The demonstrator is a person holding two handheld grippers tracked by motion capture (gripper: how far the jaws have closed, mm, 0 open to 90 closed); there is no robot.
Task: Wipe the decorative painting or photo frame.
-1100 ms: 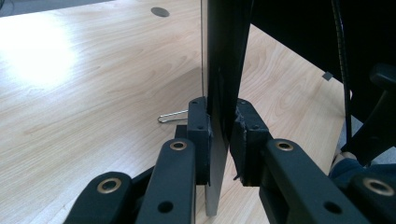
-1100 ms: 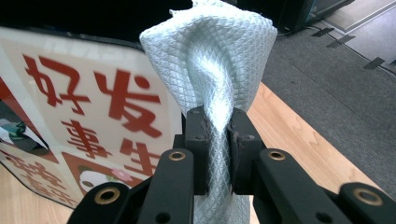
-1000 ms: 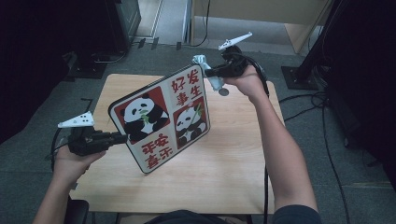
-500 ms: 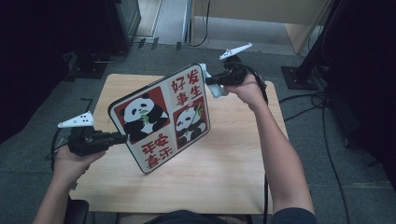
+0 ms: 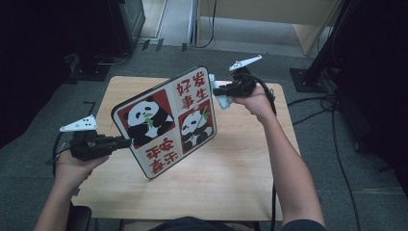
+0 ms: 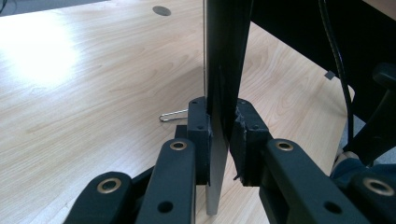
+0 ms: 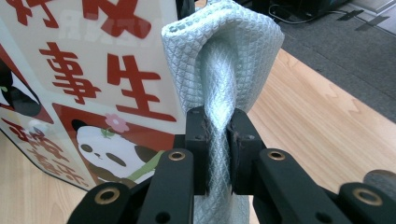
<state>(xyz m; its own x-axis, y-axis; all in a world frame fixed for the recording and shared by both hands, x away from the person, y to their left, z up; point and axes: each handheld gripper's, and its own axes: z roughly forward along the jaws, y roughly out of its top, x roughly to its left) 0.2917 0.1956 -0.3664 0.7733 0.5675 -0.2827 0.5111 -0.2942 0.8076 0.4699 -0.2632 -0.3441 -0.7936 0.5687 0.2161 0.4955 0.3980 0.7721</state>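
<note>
A panda sign board (image 5: 166, 122) stands tilted above the surface (image 5: 231, 178), between the left tool (image 5: 126, 141) at its lower-left edge and the right tool (image 5: 217, 90), which holds a cloth (image 7: 222, 60) against the board's upper-right edge.

Panda board (image 5: 166, 122) tilted upright; cloth (image 7: 224, 70) apparently touching.

Light wood-grain table (image 5: 231, 187) on grey floor (image 5: 337, 192); small metal clip (image 6: 173, 115) lying on top, round dark grommet (image 6: 161, 10) near far edge.

The board (image 5: 166, 122) is white with red panels, black-and-white pandas and red characters, the cloth (image 7: 224, 60) is pale blue-green with a fine diamond weave, and the counter (image 5: 231, 178) is light wood grain.
</note>
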